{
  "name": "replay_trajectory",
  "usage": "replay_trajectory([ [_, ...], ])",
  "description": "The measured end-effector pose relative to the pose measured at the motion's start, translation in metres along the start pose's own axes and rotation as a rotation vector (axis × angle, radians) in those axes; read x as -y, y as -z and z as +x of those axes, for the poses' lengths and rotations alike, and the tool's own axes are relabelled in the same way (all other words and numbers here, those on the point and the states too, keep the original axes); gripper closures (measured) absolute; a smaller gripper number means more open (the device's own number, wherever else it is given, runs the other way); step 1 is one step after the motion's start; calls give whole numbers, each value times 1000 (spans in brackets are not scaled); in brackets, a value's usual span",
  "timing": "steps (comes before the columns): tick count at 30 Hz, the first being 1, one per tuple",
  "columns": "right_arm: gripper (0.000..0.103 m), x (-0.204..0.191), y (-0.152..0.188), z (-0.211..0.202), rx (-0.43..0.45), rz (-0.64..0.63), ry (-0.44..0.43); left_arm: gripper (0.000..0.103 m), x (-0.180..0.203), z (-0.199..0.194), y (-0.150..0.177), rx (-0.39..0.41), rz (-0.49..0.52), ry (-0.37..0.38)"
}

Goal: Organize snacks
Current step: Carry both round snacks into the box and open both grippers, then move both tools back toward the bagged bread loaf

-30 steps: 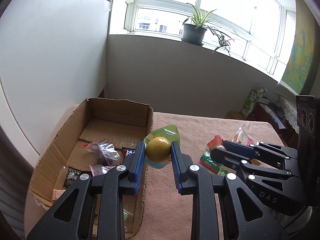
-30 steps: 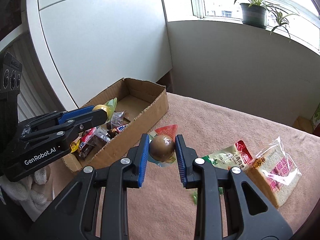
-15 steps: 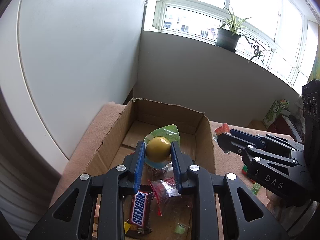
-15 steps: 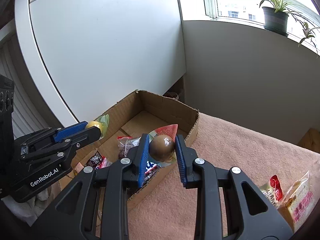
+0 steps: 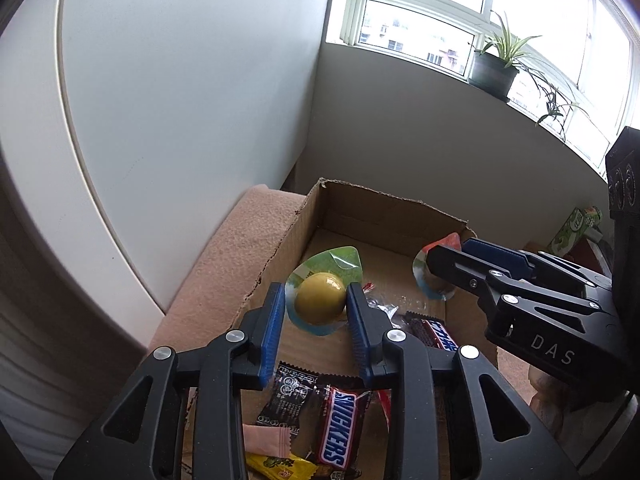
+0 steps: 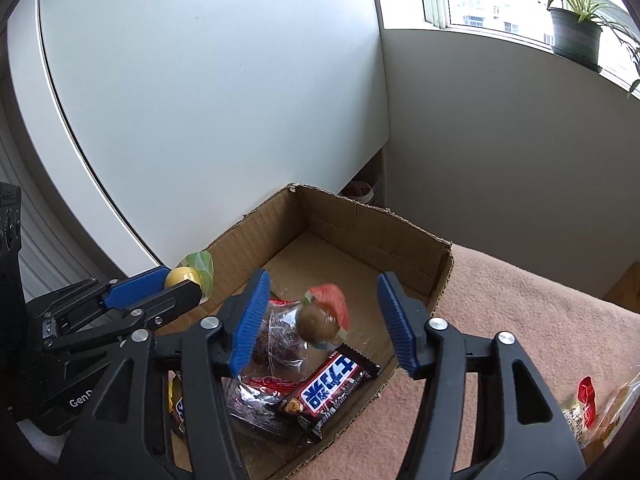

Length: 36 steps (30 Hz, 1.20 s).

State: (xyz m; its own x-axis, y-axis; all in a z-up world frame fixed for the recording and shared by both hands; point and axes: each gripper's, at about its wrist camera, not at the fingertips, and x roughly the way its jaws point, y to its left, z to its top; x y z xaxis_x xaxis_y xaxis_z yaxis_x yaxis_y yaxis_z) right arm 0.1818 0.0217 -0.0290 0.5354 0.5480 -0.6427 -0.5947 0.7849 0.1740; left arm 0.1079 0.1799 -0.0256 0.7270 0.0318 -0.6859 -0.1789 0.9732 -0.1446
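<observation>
I have both grippers over the cardboard box (image 6: 416, 256), which sits on the brown-cloth table (image 6: 532, 312).

My left gripper (image 5: 316, 308) hangs above the box's near-left part with its jaws opening. The yellow egg-shaped snack in its green-edged wrapper (image 5: 321, 298) is between the blue pads (image 5: 271, 328); the right-hand pad touches it, while a thin gap shows at the left-hand one, so the grip is loosening.

My right gripper (image 6: 320, 316) is over the middle of the box, jaws opening and already wide apart. The brown egg-shaped snack with the red-edged wrapper (image 6: 318, 322) is clear of both pads and blurred, over the clear bags of dark snacks (image 6: 276, 340) inside the box.

Also in the box: two Snickers bars (image 5: 338, 424) (image 6: 332, 384), a black sachet (image 5: 288, 396), a pink packet (image 5: 268, 440) and a yellow packet (image 5: 280, 468).

Beyond the box's right side, a bagged bread slice (image 6: 612, 412) lies on the table.
</observation>
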Motion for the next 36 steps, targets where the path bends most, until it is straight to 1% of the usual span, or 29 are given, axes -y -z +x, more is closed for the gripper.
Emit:
replay_trajectory([
  [6, 36, 3, 0, -3, 4, 7, 15, 69, -11, -3, 0, -2, -21, -6],
  [12, 36, 9, 4, -15, 4, 5, 28, 69, -13, -12, 1, 13, -22, -3],
  [16, 36, 15, 10, -28, 8, -8, 61, 69, -4, -19, 3, 28, -17, 9],
  [20, 36, 32, 18, -44, 9, 3, 85, 69, 12, -25, 4, 38, 0, 34],
  [24, 36, 56, 26, -66, 23, 18, 122, 69, 32, -29, 6, 44, 21, 63],
  [27, 36, 80, 33, -82, 35, 20, 192, 69, 49, -32, 11, 46, 45, 90],
  [28, 36, 90, 36, -87, 35, 33, 210, 69, 56, -32, 12, 46, 56, 94],
  [33, 36, 151, 51, -110, 27, 147, 236, 66, 92, -31, 21, 35, 113, 129],
  [35, 36, 168, 56, -118, 24, 168, 255, 55, 108, -32, 25, 33, 141, 143],
  [36, 36, 176, 59, -122, 23, 176, 263, 52, 116, -32, 27, 35, 154, 146],
])
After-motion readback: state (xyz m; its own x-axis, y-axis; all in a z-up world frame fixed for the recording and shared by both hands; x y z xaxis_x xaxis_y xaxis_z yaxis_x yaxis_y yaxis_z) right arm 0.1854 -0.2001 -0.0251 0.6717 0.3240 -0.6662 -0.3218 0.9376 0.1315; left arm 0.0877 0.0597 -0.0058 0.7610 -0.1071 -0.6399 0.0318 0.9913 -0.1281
